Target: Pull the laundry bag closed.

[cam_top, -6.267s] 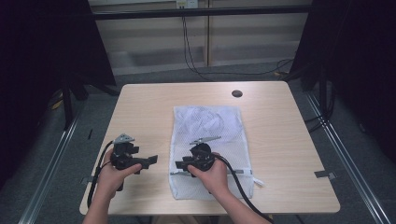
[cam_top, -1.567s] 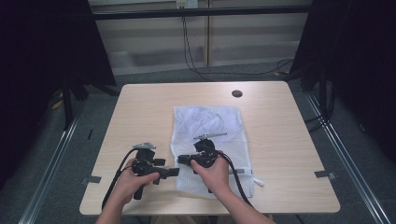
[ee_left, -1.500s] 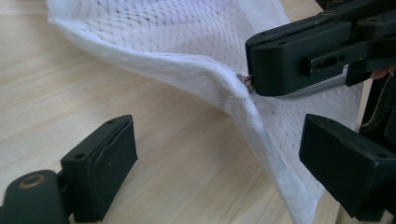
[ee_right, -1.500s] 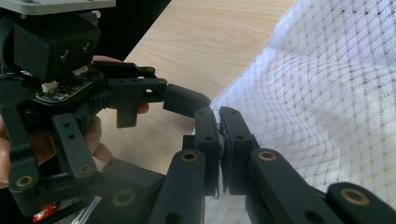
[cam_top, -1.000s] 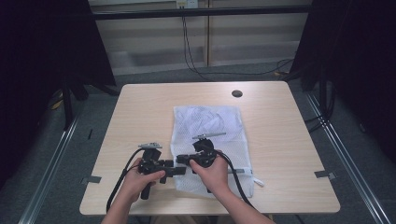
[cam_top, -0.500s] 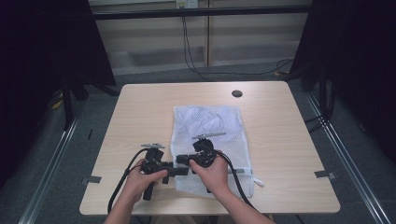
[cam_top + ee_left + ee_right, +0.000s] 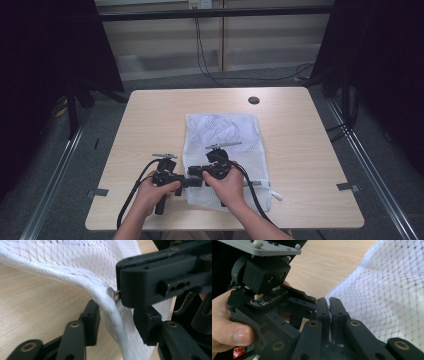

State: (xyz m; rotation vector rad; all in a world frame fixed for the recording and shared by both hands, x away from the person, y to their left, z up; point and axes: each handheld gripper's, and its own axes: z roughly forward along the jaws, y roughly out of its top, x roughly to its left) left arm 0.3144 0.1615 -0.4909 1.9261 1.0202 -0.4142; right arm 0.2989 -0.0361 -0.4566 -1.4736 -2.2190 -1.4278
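The white mesh fabric laundry bag (image 7: 225, 150) lies flat on the light wooden table (image 7: 150, 120). The right gripper (image 7: 329, 315) is clamped tight on its near-left edge. The left gripper (image 7: 117, 320), jaws just closing, straddles the raised hem without pressing it.

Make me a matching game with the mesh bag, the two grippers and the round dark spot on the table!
Things:
1. mesh bag
2. left gripper
3. right gripper
4. dark spot

States or places:
A. jaws pressed together, pinching the bag's edge
B. near the table's far edge
C. white, lying flat mid-table
D. jaws apart on either side of the bag's thick seam, and they have just been closing

Pairs: 1-C, 2-D, 3-A, 4-B
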